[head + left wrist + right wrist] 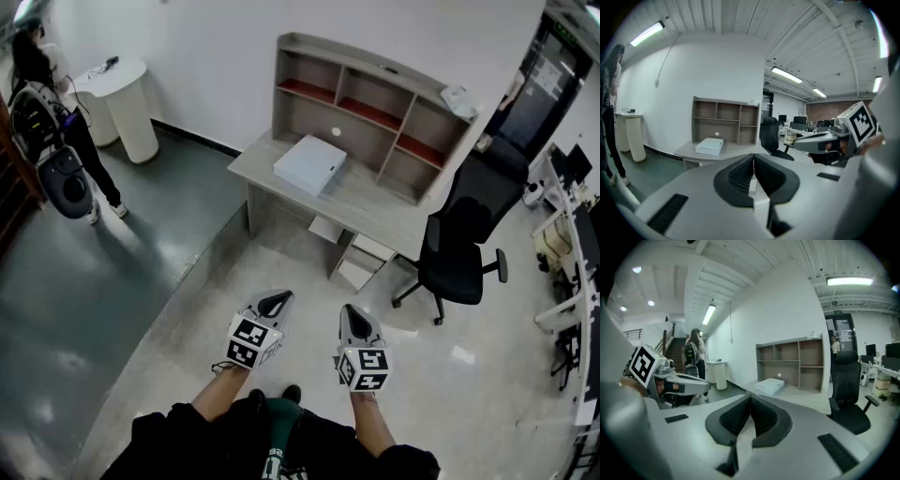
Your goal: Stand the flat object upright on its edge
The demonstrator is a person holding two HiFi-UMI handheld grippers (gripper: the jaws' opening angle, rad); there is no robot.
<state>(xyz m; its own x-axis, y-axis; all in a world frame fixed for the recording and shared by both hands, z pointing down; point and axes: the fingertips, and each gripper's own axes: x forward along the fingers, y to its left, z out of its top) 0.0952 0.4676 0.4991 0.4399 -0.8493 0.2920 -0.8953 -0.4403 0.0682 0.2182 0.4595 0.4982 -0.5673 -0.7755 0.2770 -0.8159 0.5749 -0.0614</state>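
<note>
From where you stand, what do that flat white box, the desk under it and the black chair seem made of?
The flat white box looks like matte cardboard or plastic: crisp edges, no shine; too far to tell which. The desk looks like laminated board, pale wood grain, dull finish. The black chair seems fabric or mesh on a dark plastic or metal base.

"What does the person have on?"

"Black sleeves point(164, 439), dark shoes point(292, 394), and something green with white print point(277, 427) at the front. I can't tell what it is."

"And the tools?"

"The left gripper point(274, 304) and right gripper point(355, 324) have smooth, pale grey, wedge-shaped shells. Each carries a cube point(251, 341) with black-and-white square markers. The jaws bear black ribbed pads point(739, 176), and black slots point(665, 213) are set into the shells."
</note>
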